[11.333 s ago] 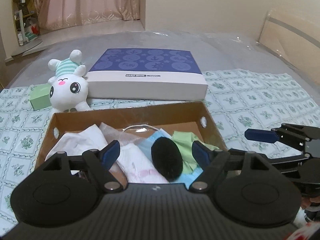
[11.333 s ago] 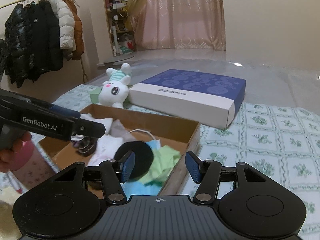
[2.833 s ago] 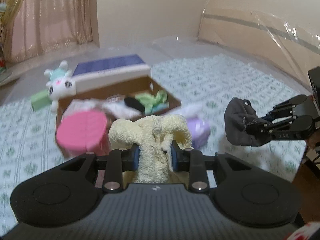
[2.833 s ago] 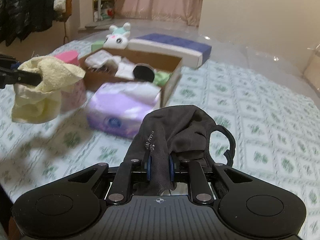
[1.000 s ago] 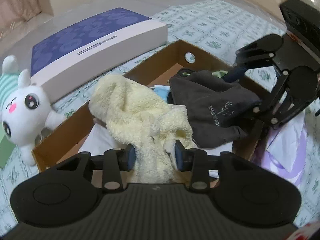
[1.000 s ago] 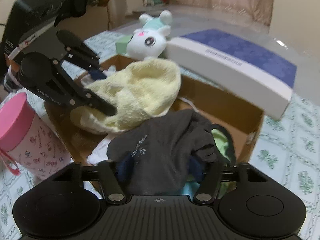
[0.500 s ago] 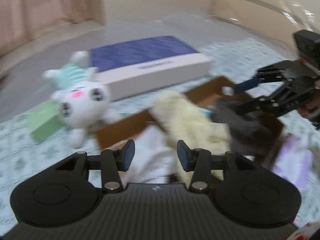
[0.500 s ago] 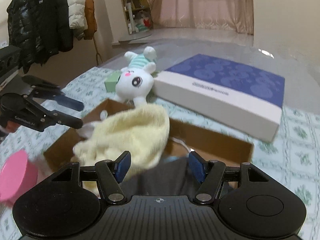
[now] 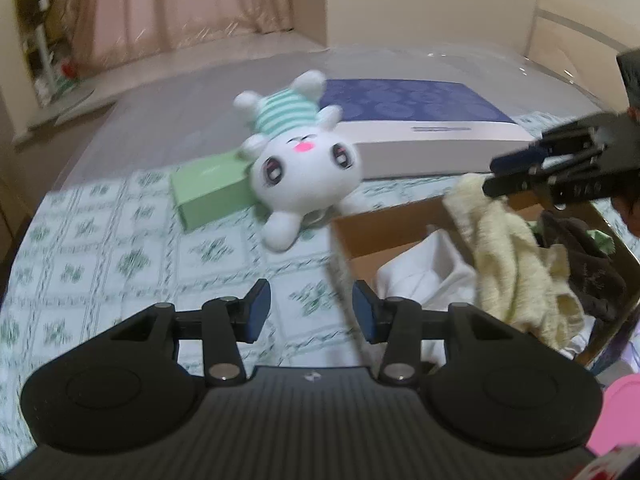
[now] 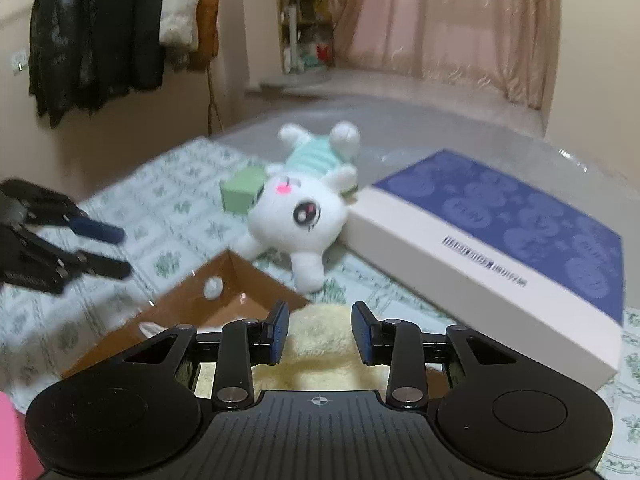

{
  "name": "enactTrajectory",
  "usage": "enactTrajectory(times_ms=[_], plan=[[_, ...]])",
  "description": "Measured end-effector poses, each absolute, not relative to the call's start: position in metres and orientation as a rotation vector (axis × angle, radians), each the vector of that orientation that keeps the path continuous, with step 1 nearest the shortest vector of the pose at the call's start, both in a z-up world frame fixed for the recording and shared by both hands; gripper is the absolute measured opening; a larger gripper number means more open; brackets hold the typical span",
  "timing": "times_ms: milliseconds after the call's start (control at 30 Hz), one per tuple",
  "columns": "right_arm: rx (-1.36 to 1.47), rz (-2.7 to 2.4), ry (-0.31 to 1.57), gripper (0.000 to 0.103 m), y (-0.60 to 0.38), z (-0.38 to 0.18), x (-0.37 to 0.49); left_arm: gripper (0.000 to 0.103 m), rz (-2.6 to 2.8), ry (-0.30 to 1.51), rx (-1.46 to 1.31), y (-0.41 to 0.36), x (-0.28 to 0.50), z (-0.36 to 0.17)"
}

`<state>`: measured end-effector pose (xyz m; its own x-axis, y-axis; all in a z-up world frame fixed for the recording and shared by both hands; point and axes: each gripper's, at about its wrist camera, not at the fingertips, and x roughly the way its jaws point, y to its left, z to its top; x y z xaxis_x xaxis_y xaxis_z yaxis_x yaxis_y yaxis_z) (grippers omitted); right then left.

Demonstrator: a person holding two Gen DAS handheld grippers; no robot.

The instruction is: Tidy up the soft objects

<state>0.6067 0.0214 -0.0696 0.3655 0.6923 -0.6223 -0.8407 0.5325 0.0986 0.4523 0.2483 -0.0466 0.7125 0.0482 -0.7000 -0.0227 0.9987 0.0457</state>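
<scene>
The left gripper (image 9: 306, 312) hangs over the green-patterned bedspread (image 9: 100, 248), off the left end of the cardboard box (image 9: 384, 224). Its jaws stand partly open with only bedspread showing between them; they hold nothing. Beyond them a small green box (image 9: 208, 188) lies on the bedspread, with a white plush bunny (image 9: 304, 168) in a striped cap lying against its right side. Behind the bunny sits a flat blue-and-white box (image 9: 420, 120).

In the cardboard box, a white cloth (image 9: 424, 268) fills the left end. Over it lies the yellow towel (image 9: 516, 256), and a dark grey cloth (image 9: 580, 256) is bunched to its right.

The right gripper (image 10: 318, 332) hovers above the box's left end. Its jaws have just been closing and now stand partly open; the yellow towel shows between and below them, but the pads do not press it. A pink container (image 9: 616, 412) sits at the near right edge.
</scene>
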Motion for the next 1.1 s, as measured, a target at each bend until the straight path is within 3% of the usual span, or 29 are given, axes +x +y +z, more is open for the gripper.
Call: enactTrajectory(times_ms=[100,333,667,733,833,867,1100], plan=[[-0.316,0.985,0.729,0.026,0.031,-0.088,0.609,0.04,0.052,0.779,0.013,0.257,0.446,-0.05],[-0.405,0.947,0.9,0.026,0.027,-0.125,0.608,0.039,0.066,0.781,-0.016,0.262,0.439,-0.058],[-0.294,0.899,0.898,0.027,0.009,-0.108,0.606,0.039,0.041,0.778,-0.028,0.251,0.434,-0.052],[-0.248,0.917,0.883,0.035,-0.003,-0.094,0.601,0.039,0.035,0.776,-0.028,0.249,0.433,-0.047],[-0.211,0.925,0.83,0.062,-0.024,-0.071,0.588,0.039,0.028,0.77,-0.024,0.244,0.429,-0.037],[-0.203,0.929,0.815,0.066,-0.03,-0.065,0.584,0.039,0.021,0.769,-0.024,0.242,0.428,-0.034],[-0.16,0.91,0.777,0.069,-0.08,-0.034,0.551,0.039,-0.037,0.786,0.01,0.218,0.414,-0.01]])
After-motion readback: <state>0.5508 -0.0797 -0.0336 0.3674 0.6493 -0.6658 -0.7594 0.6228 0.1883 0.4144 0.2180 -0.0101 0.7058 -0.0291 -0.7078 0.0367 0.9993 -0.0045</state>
